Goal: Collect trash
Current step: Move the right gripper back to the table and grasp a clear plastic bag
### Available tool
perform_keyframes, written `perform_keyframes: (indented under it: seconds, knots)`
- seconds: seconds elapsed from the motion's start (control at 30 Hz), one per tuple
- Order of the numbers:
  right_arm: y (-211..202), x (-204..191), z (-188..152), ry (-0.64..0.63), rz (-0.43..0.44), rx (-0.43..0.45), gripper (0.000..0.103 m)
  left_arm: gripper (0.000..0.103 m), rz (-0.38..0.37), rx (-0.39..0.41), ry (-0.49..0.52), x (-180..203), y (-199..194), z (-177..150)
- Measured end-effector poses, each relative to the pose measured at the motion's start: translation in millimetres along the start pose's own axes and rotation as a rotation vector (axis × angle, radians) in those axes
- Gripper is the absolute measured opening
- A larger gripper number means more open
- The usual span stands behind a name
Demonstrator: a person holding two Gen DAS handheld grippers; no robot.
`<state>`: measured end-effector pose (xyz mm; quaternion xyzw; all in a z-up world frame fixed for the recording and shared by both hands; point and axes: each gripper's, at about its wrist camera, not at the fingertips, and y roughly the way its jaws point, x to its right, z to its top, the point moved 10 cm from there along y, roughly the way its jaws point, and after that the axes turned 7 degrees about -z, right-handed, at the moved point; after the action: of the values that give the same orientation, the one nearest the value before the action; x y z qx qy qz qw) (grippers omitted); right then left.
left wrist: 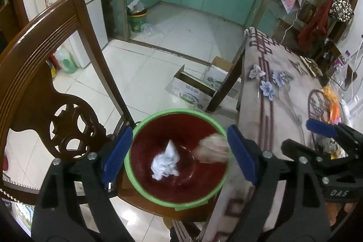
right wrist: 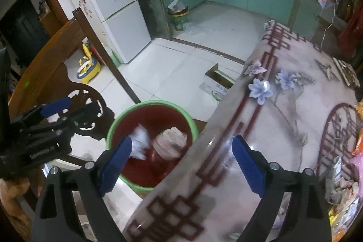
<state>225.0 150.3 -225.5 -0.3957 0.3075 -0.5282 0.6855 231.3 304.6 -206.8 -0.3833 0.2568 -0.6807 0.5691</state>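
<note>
1. Plainly, both tongs stand wide apart with nothing between their blue pads: the left tongs (left wrist: 179, 155) hang straight over the mouth of the bucket (left wrist: 156, 115), and the right tongs (right wrist: 181, 165) straddle the desk's edge with the bucket at their ten o'clock.

2. The task's things are in the bucket, red inside with a green rim. A crumpled white paper wad (left wrist: 165, 162) sits near the middle of its bottom, and a blurred pinkish-beige wad (left wrist: 212, 147) shows at its three o'clock, close to the wall. The blur suggests it may be in mid-fall; whether it has landed I cannot tell.

3. The bucket appears to rest on the seat of the carved wooden chair (left wrist: 56, 74), tucked against the side of the desk (left wrist: 279, 92). That likely keeps the mouth high and near the desk's rim, so a short carry ends in a straight drop.

4. Both tongs tilt steeply down, which suits letting go over an opening rather than setting something down.

5. In the right wrist view more litter (right wrist: 344, 176), wrappers and scraps, lies on the flowered cloth at the desk's far right, about four o'clock from the right tongs. By my judgement the collecting is unfinished, and that heap is the next place to reach.

6. The risk: the bucket's perch on the chair looks easy to nudge.
</note>
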Motion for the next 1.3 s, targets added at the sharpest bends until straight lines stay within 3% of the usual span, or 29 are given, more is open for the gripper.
perform_keyframes:
  seconds: [0.27,0.5,0.73,0.93,1.17,1.3]
  knots:
    - [-26.3,36.9,-8.4,0.074,-0.039,0.031,0.087,0.083,0.004,0.009,0.001,6.1,-4.9,-1.7]
    - [-61.9,87.6,-33.7,0.179,-0.11,0.066,0.087,0.084,-0.043,0.023,0.055,44.9,-17.4,-5.2]
    - [-90.3,150.3,-67.7,0.285,-0.166,0.087,0.087,0.085,-0.097,0.005,0.139,109.8,-22.9,-25.7]
    - [-118.6,227.5,-108.7,0.368,-0.218,0.097,0.087,0.085,-0.127,-0.011,0.167,169.1,-22.3,-49.5]
    - [-129.3,299.6,-149.9,0.334,-0.259,0.043,0.088,0.085,-0.17,-0.062,0.154,245.4,-17.7,-87.4]
    - [-118.2,320.7,-173.9,0.33,-0.2,-0.021,0.095,0.085,-0.17,-0.06,0.152,280.1,-18.3,-104.9]
